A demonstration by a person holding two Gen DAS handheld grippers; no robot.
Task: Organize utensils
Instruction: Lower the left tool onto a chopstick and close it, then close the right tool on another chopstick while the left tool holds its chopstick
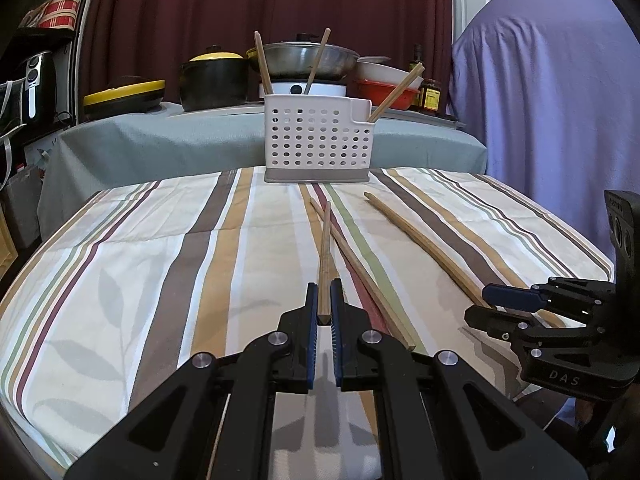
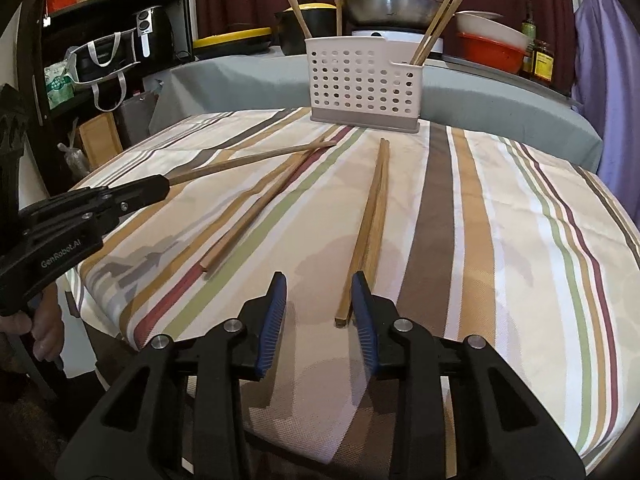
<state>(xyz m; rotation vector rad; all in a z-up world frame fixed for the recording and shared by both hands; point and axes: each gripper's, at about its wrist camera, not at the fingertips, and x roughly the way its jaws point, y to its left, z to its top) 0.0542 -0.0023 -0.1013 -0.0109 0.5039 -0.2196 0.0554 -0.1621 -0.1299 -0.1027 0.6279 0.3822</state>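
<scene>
Left wrist view: left tool [image 1: 324, 304] pinches a chopstick [image 1: 325, 256]; right tool [image 2: 320, 304] spread beside a chopstick pair [image 2: 374, 216].

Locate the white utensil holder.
The white utensil holder stands at the striped tablecloth's far edge, centred ahead of both grippers, before the grey-covered counter.

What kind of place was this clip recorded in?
Most likely a home kitchen or dining corner: a metal wok and lidded pots crowd the covered counter behind, an air fryer sits on the shelf, and a striped tablecloth covers the work table.
</scene>
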